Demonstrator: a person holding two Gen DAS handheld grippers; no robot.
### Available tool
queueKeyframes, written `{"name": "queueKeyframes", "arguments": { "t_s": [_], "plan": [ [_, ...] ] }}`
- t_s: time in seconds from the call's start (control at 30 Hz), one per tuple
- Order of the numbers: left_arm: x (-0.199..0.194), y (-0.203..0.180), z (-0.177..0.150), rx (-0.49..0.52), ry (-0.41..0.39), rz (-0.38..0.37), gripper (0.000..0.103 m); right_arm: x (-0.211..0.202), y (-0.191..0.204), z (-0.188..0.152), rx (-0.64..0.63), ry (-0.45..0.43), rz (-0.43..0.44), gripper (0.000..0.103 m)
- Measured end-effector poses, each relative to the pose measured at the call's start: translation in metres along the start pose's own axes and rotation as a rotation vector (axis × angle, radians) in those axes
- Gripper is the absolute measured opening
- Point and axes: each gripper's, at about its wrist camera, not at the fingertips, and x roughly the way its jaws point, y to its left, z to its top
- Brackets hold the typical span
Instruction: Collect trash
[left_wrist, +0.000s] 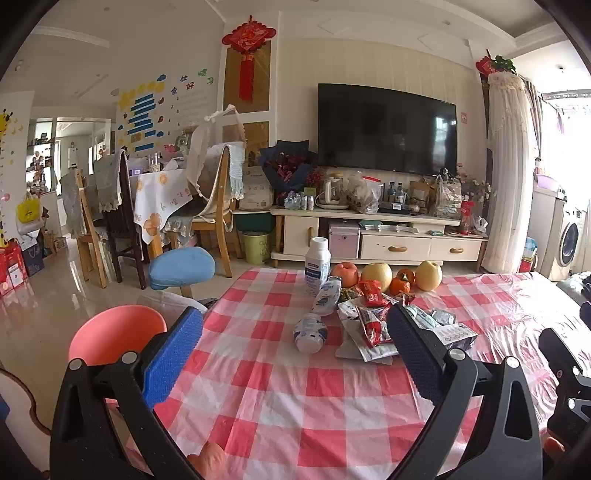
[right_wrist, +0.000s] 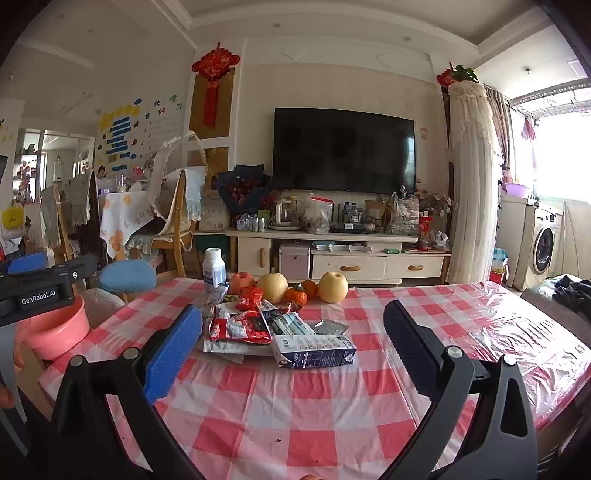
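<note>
From the left wrist camera, the left gripper (left_wrist: 295, 354) has its jaws spread wide, and nothing is between them. It hangs over the near part of the surface (left_wrist: 258, 406), which has a red and white checked cloth on it. The trash sits in the middle of the surface, a bit farther away. A small white bottle (left_wrist: 311, 332) lies on its side there, and another lying bottle (left_wrist: 327, 295) is just behind it. A tall white bottle (left_wrist: 317, 264) stands upright at the far edge. To the right of the lying bottles is a pile of wrappers (left_wrist: 369, 328), red and white, partly hidden by the right jaw. Behind the pile is a row of fruit: a red apple (left_wrist: 345, 273), a yellow pear (left_wrist: 376, 275), small oranges (left_wrist: 402, 282) and a second pear (left_wrist: 428, 275). A pink basin (left_wrist: 118, 332) sits low on the left, beside the surface. From the right wrist camera, the right gripper (right_wrist: 293, 350) also has its jaws spread wide and holds nothing. The wrapper pile (right_wrist: 240, 326) lies between the jaws, farther off, and a flat milk carton (right_wrist: 314, 352) lies at the near right side of the pile, touching it. The fruit row (right_wrist: 295, 286) is behind. The other gripper's black body (right_wrist: 40, 288) shows at the far left, above the pink basin (right_wrist: 55, 332).
</note>
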Motion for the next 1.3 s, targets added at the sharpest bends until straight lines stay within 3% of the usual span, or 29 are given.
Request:
{"name": "queueKeyframes", "arguments": {
  "t_s": [0.37,0.77,1.3],
  "plan": [
    [-0.005,0.008,-0.004,-0.008,-0.004,0.01,0.098,-0.012,0.01,-0.001,-0.045,-0.01,-0.005,0.099],
    [-0.005,0.007,-0.006,0.011,0.002,0.022,0.098,0.0,0.007,-0.01,-0.044,0.068,0.01,0.099],
    [0.005,0.002,-0.015,0.014,0.048,0.009,0.098,0.03,0.0,-0.03,-0.06,0.195,-0.054,0.099]
  ]
}}
